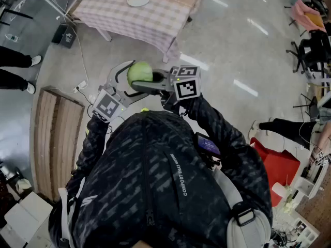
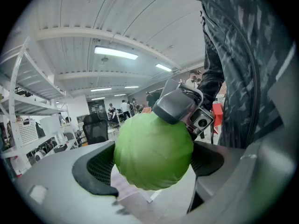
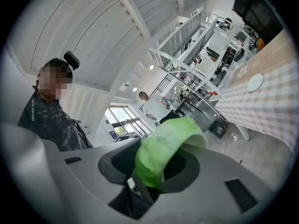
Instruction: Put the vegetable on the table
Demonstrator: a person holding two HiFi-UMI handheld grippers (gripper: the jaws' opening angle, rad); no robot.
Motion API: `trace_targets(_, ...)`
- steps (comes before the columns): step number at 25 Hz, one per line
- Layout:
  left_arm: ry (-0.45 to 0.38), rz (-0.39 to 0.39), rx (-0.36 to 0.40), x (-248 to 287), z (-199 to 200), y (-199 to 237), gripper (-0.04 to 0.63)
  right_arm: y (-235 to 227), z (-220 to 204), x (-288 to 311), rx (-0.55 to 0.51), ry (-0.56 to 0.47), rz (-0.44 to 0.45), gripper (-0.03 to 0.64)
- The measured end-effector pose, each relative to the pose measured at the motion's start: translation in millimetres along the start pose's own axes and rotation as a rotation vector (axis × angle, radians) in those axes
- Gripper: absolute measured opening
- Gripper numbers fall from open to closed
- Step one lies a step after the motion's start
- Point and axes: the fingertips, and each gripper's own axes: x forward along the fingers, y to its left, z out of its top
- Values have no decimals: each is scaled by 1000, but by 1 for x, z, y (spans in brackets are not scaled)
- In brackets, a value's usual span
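Left claw (image 2: 152, 167) is spread wide and tilted slightly down, its pads against the sides of the cabbage (image 2: 154, 150). Right claw (image 3: 159, 164), held level, pinches a leafy edge of it. Both sleeved arms bend up before the chest, and the marker cubes (image 1: 187, 88) hide the hands. The checked tabletop (image 1: 129, 22) stands well apart ahead.

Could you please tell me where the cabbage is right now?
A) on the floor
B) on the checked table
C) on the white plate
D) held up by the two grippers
D: the cabbage sits between the jaws of the left gripper while the right gripper pinches a leaf, short of the table.
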Motion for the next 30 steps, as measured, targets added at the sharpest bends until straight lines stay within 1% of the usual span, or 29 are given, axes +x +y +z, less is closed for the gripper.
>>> trace_targets(4, 1, -1, 4, 3, 2, -4, 465, 2, -2, -4, -3, -1, -2, 121)
trace_targets(16, -5, -15, -27, -8, -8, -25, 465, 9, -25, 0, 40, 1, -2, 120)
trace_targets(23, -16, -21, -12, -21, -11, -24, 465, 11, -28, 12, 27, 0, -13, 120)
trace_targets(30, -27, -44, 0, -42, -26, -24, 465, 10, -41, 35, 20, -8, -38, 120)
